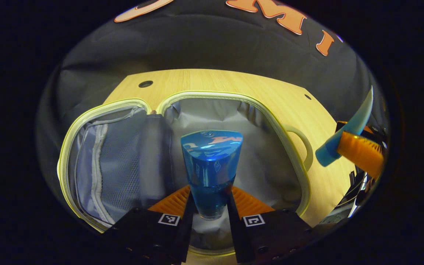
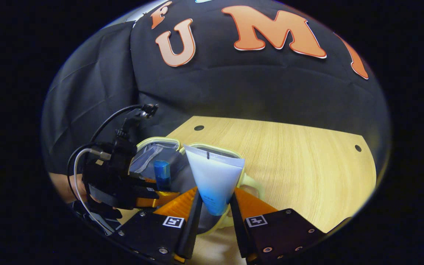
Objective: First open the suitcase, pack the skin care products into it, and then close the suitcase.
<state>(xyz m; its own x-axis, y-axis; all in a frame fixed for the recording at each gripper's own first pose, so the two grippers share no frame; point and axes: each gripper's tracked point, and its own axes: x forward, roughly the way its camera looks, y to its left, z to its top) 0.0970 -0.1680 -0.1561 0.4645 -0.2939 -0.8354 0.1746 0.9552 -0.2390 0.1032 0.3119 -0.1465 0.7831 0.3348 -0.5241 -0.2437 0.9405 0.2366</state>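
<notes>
The pale-yellow suitcase (image 1: 300, 173) lies open on the wooden table, its grey lining and mesh lid pocket (image 1: 120, 173) exposed. My left gripper (image 1: 210, 206) is shut on a glossy blue bottle (image 1: 210, 165), held upright above the suitcase's main compartment. My right gripper (image 2: 214, 213) is shut on a white-and-blue tube (image 2: 215, 180), crimped end up, just right of the suitcase. The tube (image 1: 348, 129) and right gripper's orange finger (image 1: 361, 151) appear at the right edge of the left gripper view. In the right gripper view, the left gripper (image 2: 149, 195) with the bottle (image 2: 162, 175) hovers over the suitcase (image 2: 250, 180).
The light wooden table (image 2: 300, 165) stretches to the right and behind the suitcase, with small round holes (image 2: 198, 128) near its corners. A hand (image 2: 70, 187) holds the left gripper, cables trailing from it. The suitcase's handle (image 1: 304, 147) sticks out on its right side.
</notes>
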